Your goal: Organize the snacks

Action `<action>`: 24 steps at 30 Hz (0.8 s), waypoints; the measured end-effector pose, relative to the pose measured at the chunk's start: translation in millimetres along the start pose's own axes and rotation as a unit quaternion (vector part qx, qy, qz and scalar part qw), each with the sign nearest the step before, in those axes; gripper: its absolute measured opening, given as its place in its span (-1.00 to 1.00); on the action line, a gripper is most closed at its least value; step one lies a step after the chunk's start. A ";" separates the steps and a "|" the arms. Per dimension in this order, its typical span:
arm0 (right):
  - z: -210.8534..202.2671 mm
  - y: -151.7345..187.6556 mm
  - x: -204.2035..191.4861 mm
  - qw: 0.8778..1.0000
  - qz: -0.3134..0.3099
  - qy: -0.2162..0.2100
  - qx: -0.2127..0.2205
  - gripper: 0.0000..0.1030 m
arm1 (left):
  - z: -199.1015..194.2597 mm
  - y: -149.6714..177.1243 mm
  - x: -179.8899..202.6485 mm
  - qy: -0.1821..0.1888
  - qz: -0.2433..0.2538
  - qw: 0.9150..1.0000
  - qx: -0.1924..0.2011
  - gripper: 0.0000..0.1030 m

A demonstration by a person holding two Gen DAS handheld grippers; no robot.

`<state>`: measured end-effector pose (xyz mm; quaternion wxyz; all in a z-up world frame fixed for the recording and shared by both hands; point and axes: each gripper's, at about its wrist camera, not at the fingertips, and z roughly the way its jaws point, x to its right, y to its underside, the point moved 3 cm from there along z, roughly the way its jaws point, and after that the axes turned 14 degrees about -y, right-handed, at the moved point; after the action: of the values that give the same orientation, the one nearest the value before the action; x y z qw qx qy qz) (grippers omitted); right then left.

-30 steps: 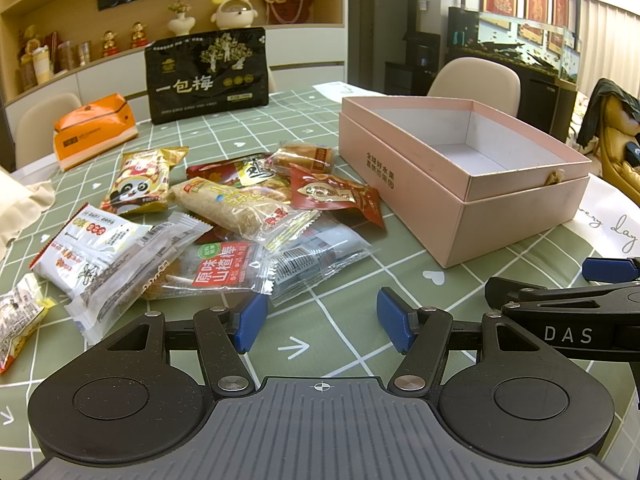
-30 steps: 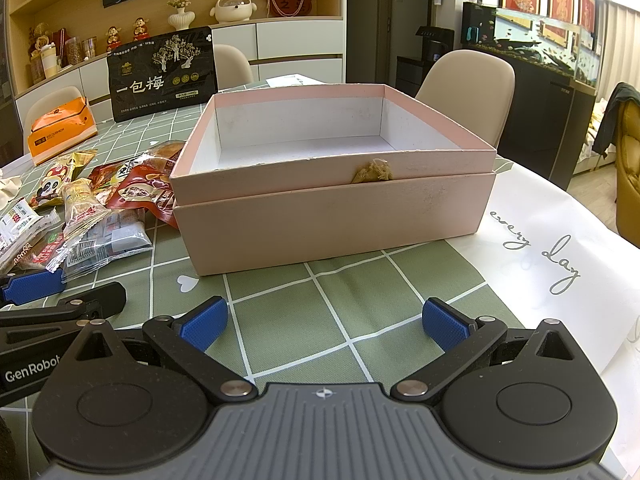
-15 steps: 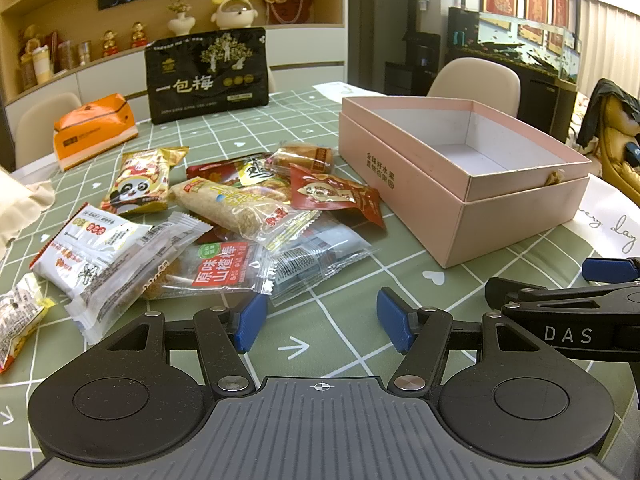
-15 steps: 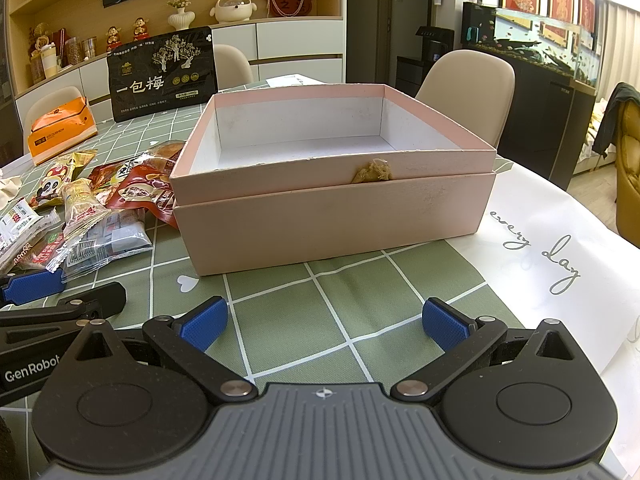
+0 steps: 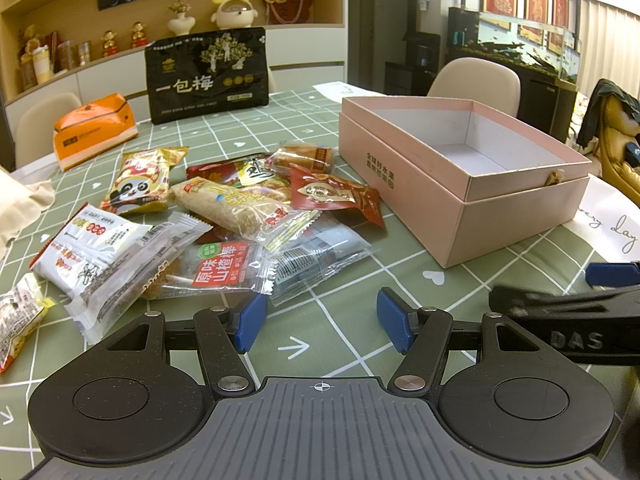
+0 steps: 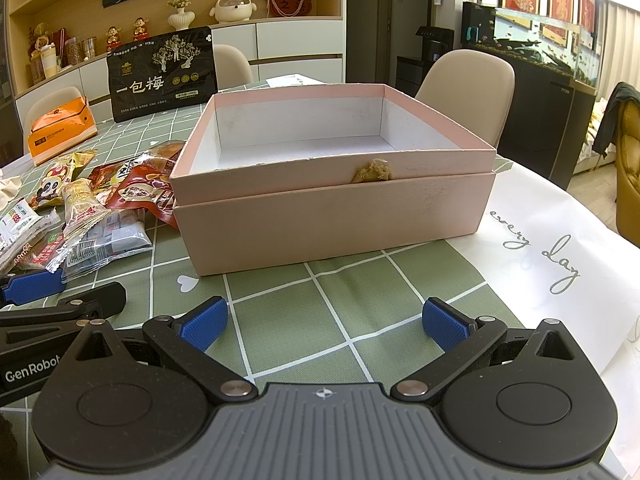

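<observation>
We are holding left gripper point(image 5: 320, 320) wide open, gripping nothing, blue pads just short of clear hawthorn packet printed 原味山楂棒 point(image 5: 216, 270) at near edge of snack pile. Right gripper point(image 6: 324, 326) also gaping, empty, facing open pink cardboard box point(image 6: 332, 216). Black pouch reading 一包梅 point(image 5: 206, 74) is standing beyond; white cloth lettered "every day" point(image 6: 560, 256) is lying rightward.

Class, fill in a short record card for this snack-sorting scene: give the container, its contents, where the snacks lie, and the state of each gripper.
container: pink box, lid off, on the green checked tablecloth
contents: none visible inside
snacks: loose pile of snack packets on the cloth, left of the box
left gripper: open, holding nothing, just short of the pile
right gripper: open, holding nothing, facing the box front
</observation>
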<state>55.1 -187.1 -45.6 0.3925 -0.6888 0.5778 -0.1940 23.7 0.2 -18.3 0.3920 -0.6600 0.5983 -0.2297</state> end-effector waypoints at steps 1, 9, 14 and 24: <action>-0.6 -1.0 0.7 1.000 0.001 -0.004 -0.017 1.00 | 0.0 0.0 -0.5 0.001 -0.001 1.000 0.000 0.30; 10.0 -14.6 6.3 0.992 -0.003 -0.028 -0.123 1.00 | -25.6 -17.0 -41.4 0.053 -0.050 0.997 -0.020 0.14; 24.0 -42.8 -9.0 0.990 -0.012 -0.092 -0.109 0.92 | -5.1 -83.2 -73.3 0.090 -0.095 0.991 -0.002 0.13; 77.6 -86.3 -23.2 0.984 0.062 -0.119 -0.117 0.65 | 173.4 -164.0 -9.2 0.112 0.032 0.990 -0.076 0.08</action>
<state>160.7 -138.4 -23.2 0.3868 -0.7110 0.5870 -0.0174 256.0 47.4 11.4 0.2783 -0.6386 0.6751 -0.2430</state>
